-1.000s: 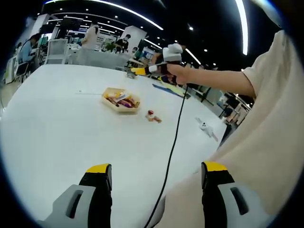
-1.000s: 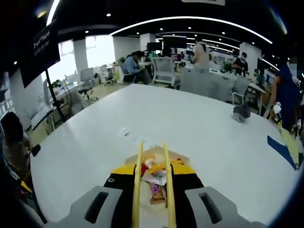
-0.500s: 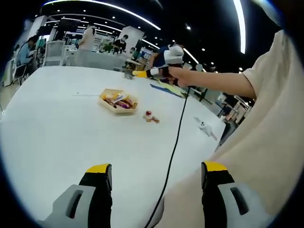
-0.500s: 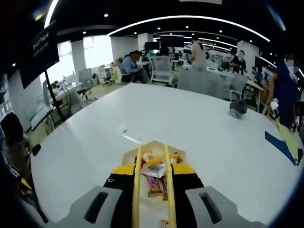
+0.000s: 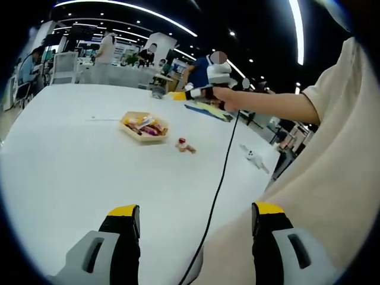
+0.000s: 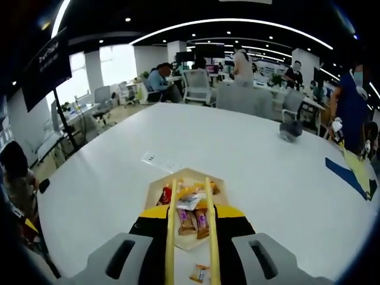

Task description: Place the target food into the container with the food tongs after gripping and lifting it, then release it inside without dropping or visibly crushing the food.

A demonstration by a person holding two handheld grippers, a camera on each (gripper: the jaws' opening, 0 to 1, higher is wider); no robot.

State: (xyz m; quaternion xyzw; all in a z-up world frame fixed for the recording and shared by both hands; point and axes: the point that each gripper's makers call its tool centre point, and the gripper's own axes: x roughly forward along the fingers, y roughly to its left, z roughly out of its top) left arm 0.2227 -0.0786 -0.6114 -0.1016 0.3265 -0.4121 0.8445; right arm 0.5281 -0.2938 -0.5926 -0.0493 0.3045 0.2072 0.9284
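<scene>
A shallow tan tray (image 5: pixel 126 123) of wrapped snacks sits mid-table, and one small wrapped snack (image 5: pixel 184 145) lies loose to its right. A person's hand holds my right gripper (image 5: pixel 205 90) in the air beyond them. In the right gripper view my right gripper (image 6: pixel 191 217) is shut on yellow food tongs (image 6: pixel 173 237). The two tong arms run parallel with nothing between them, their tips over the tray (image 6: pixel 155 189). The loose snack (image 6: pixel 199 273) lies low between the jaws. My left gripper (image 5: pixel 196 228) stands open and empty above the near table.
A black cable (image 5: pixel 219 172) runs from the right gripper down across the table. A small white object (image 5: pixel 254 158) lies near the right edge, with blue and yellow sheets (image 5: pixel 208 110) behind. A dark object (image 6: pixel 290 131) and a paper label (image 6: pixel 155 159) lie farther off. People and chairs stand beyond.
The right gripper with the tongs has drawn back from the tray: the tray sits farther up its view and the loose snack has come in at the bottom. My left gripper stays open.
</scene>
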